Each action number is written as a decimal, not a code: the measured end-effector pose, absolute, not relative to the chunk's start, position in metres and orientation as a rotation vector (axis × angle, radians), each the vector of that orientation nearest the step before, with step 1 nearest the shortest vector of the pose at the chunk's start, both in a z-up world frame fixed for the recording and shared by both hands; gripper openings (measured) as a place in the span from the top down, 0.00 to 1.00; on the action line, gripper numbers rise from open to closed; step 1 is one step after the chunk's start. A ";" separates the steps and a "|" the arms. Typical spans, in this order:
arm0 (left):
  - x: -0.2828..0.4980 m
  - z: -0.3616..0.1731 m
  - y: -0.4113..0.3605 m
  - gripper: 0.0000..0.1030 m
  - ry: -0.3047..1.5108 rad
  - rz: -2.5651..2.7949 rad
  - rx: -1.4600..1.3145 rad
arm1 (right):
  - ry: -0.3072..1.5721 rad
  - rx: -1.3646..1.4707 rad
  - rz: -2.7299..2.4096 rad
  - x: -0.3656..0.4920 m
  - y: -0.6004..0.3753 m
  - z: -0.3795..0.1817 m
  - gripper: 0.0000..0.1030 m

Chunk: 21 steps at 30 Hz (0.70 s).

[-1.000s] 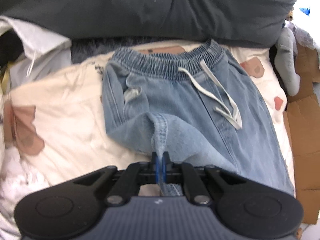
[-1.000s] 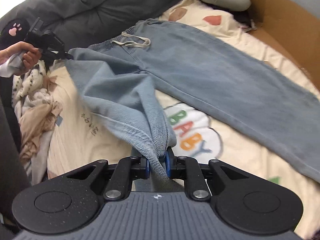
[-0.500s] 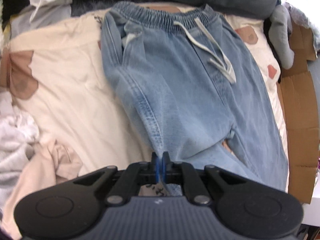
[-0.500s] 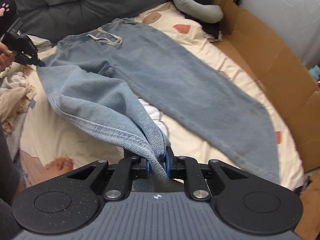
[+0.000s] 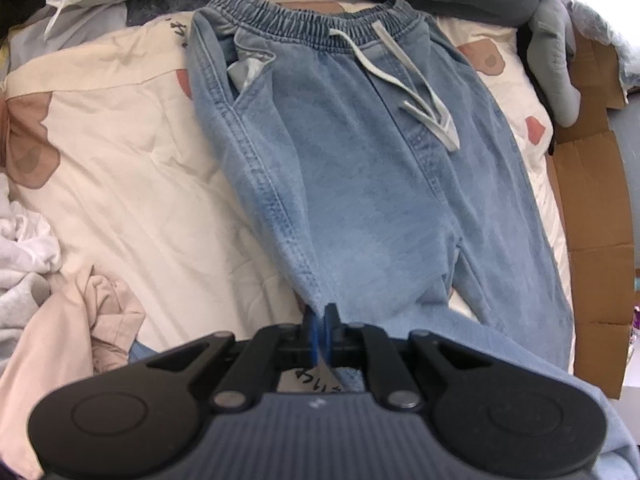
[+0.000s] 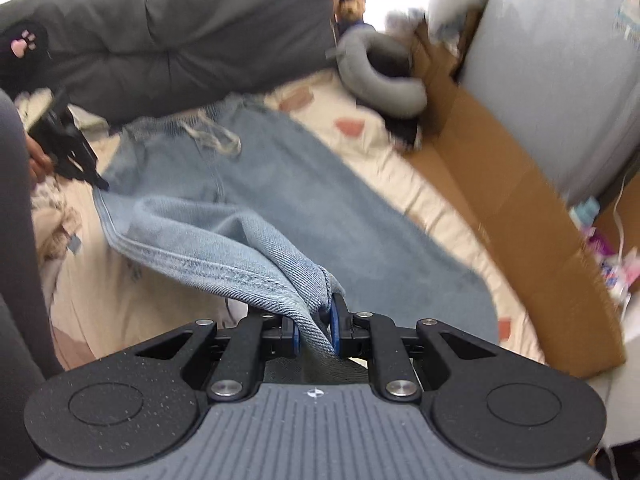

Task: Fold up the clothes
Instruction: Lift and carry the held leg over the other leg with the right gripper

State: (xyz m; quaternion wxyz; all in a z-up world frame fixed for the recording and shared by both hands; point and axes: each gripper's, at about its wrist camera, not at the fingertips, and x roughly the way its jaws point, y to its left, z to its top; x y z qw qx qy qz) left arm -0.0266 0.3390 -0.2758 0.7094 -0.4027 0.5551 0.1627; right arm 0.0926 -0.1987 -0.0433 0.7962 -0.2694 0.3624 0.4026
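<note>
Denim jeans (image 5: 360, 184) on bed sheet (image 5: 120, 168); left gripper (image 5: 320, 320) and right gripper (image 6: 314, 320) each pinching jeans fabric.

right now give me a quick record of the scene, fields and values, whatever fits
surface: bed with cream printed sheet
garment: light blue jeans, waistband at the far end, white drawstring loose on top
left tool: shut on a side seam of the jeans
right tool: shut on a bunched leg of the jeans, lifted off the sheet
fold state: one leg flat, the other being carried over
nearby: grey neck pillow, cardboard, pile of clothes, dark duvet
</note>
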 end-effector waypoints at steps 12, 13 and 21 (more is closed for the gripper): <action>-0.029 -0.264 0.339 0.97 1.210 0.354 -0.891 | 0.615 -0.623 0.892 0.075 -0.174 0.026 0.88; -0.029 -0.265 0.337 0.97 1.214 0.353 -0.889 | 0.624 -0.628 0.884 0.076 -0.176 0.022 0.88; -0.031 -0.299 0.319 0.97 1.293 0.367 -0.845 | 0.798 -0.653 0.804 0.074 -0.207 -0.064 0.87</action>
